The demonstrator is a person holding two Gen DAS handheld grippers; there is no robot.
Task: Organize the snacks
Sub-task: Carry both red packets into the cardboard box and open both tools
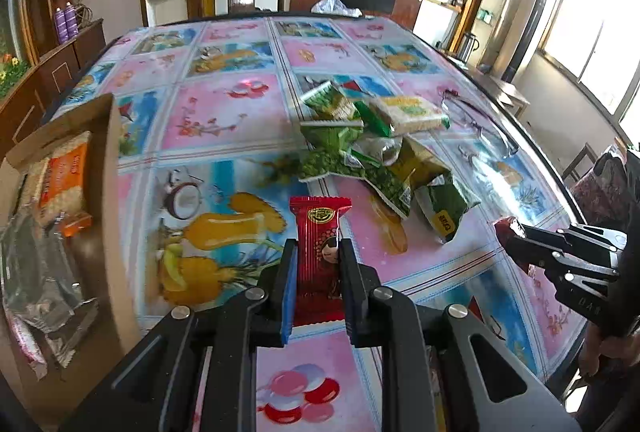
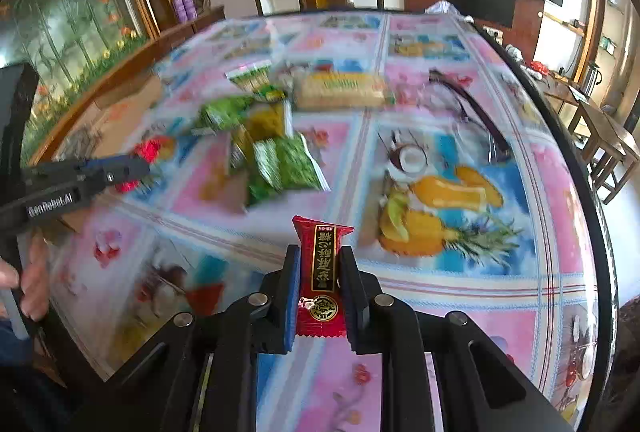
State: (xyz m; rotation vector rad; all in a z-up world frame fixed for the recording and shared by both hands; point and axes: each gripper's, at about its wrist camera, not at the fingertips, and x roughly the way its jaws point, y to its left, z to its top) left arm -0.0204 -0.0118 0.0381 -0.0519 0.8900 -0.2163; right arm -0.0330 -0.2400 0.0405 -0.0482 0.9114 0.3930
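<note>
**Both grippers loaded, box comes next**

The left gripper point(image 1: 318, 268) pinches a red candy bar point(image 1: 319, 252) above the desk point(image 1: 224, 112); the right gripper point(image 2: 319, 272) pinches a second red bar point(image 2: 322, 272). The step looks like carrying. A cardboard box point(image 1: 108, 168) at left already holds snacks, so the next move likely calls for swinging there and releasing. Green packets point(image 1: 360, 160) wait at centre.

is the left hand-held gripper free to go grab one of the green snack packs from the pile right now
Probably not yet. The left hand-held gripper is shut on a red snack pack, so its jaws are taken. The way to the green snack packs looks clear across the table; the red pack likely goes in the cardboard box first.
</note>
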